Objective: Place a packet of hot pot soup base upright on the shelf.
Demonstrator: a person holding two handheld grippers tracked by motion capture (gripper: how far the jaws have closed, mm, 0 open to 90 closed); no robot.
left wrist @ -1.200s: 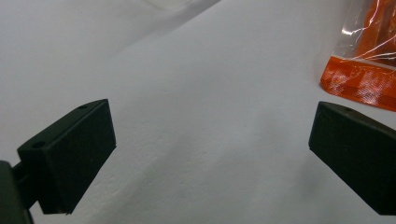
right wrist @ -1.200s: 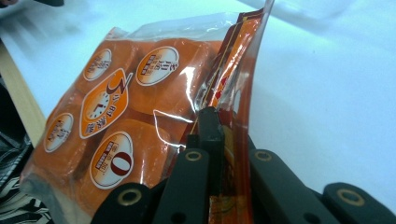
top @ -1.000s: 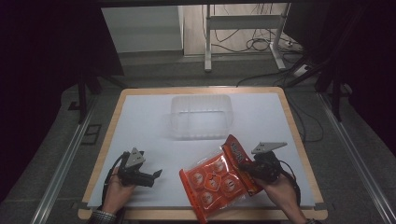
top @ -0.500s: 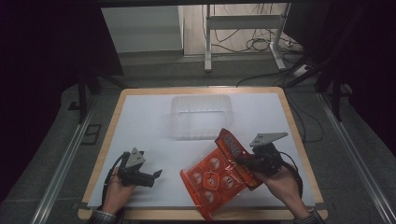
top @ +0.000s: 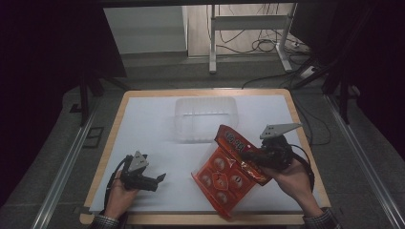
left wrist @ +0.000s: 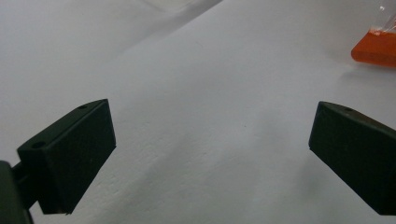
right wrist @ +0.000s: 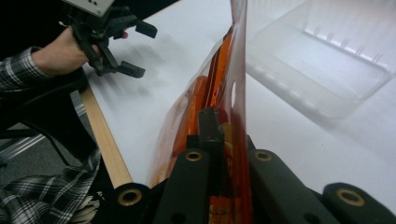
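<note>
The orange snack bag [top: 229,174] is a flat, glossy packet with a clear front panel through which several round pieces show. A red header band with printing runs along its upper edge. In the high view it hangs tilted over the white table [top: 157,119], at about 5 o'clock from the table centre, with its header end uppermost and its lower corner just above the near edge.

The right gripper [top: 248,155] pinches the bag at the header band, jaws pressed together on the film. In the right gripper view the bag [right wrist: 219,88] rises edge-on between the jaws, and a small hang hole is visible near the top.

The left gripper [top: 160,177] rests at 8 o'clock on the table, jaws spread wide with nothing between them. In the left gripper view a corner of the bag [left wrist: 376,46] appears at 2 o'clock.

A clear plastic bin [top: 206,119] stands at 12 o'clock from the table centre.

Hard to make out:
- The header printing is too small to read.
- The clear bin blends into the white surface.
- In the left gripper view the frame edge cuts off most of the bag.
</note>
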